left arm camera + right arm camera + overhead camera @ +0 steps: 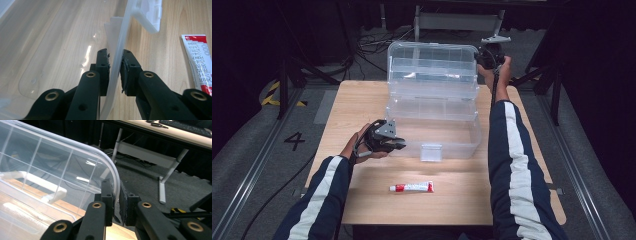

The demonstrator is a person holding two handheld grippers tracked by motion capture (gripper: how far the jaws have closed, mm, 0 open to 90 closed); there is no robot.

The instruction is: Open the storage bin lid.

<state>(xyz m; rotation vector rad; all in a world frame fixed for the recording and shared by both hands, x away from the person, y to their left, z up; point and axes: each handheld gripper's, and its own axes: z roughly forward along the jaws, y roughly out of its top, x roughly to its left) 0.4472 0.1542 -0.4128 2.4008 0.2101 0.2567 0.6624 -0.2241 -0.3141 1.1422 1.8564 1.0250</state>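
Note:
A clear plastic box point(452, 145) stands on the wooden table with its lid point(432, 70) raised upright at the back. My left gripper point(399, 145) is shut on the front-left rim of the box. In the left gripper view the pads point(105, 67) press the thin clear wall point(119, 42) from both sides. My right gripper point(479, 57) is up at the lid's top right corner, shut on its edge. The right gripper view has the curved lid rim point(110, 162) pinched between my jaws. A red and white tube point(412, 187) lies in front of the box.
A white latch point(431, 152) hangs on the box's front wall. The tube point(200, 62) lies just outside the box wall, near my left gripper. Cables and a metal stand point(457, 22) are on the floor behind the table. A desk leg point(162, 185) stands beyond the lid.

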